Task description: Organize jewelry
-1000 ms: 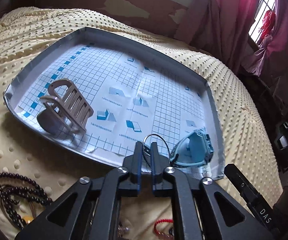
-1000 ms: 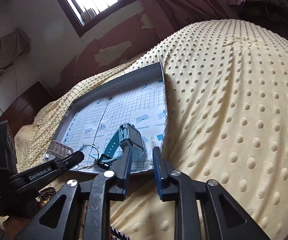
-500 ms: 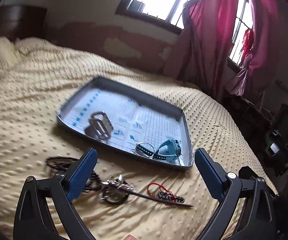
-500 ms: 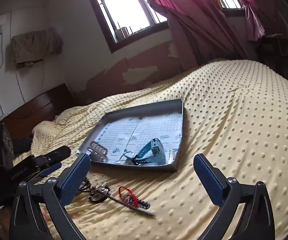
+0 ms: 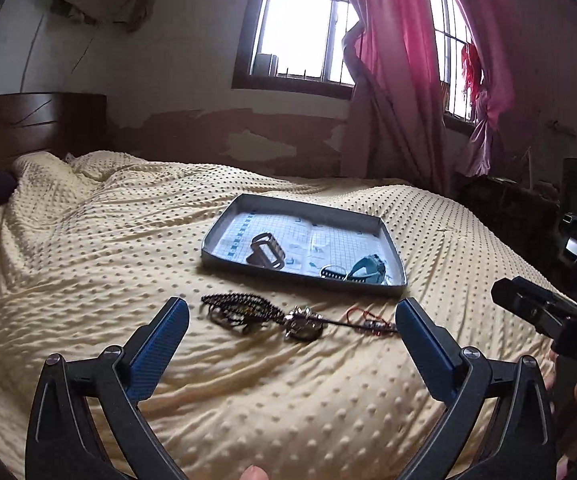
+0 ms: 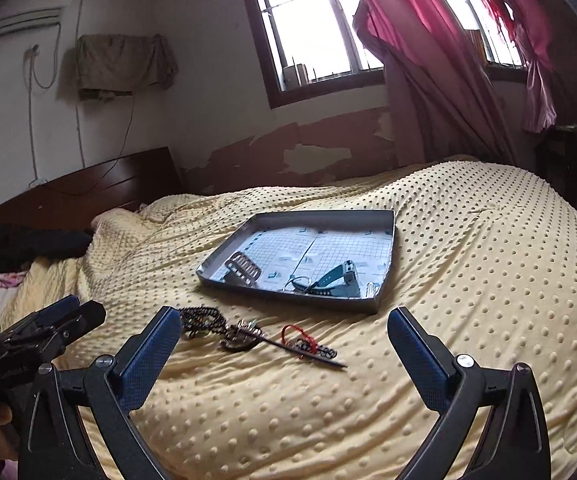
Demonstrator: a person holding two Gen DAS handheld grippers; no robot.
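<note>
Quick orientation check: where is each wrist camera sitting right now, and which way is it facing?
Left wrist: behind the open left gripper, facing the grey tray and windows; fingertip at bottom edge, right gripper at right.
Right wrist: behind the open right gripper, same heading; left gripper at left.
Shared: tray, teal watch, dark bead necklace, yellow bedspread.

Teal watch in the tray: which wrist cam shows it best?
Right wrist: the teal watch sits closer and larger, case and strap distinct. Left wrist shows it smaller, near the tray front corner.
</note>
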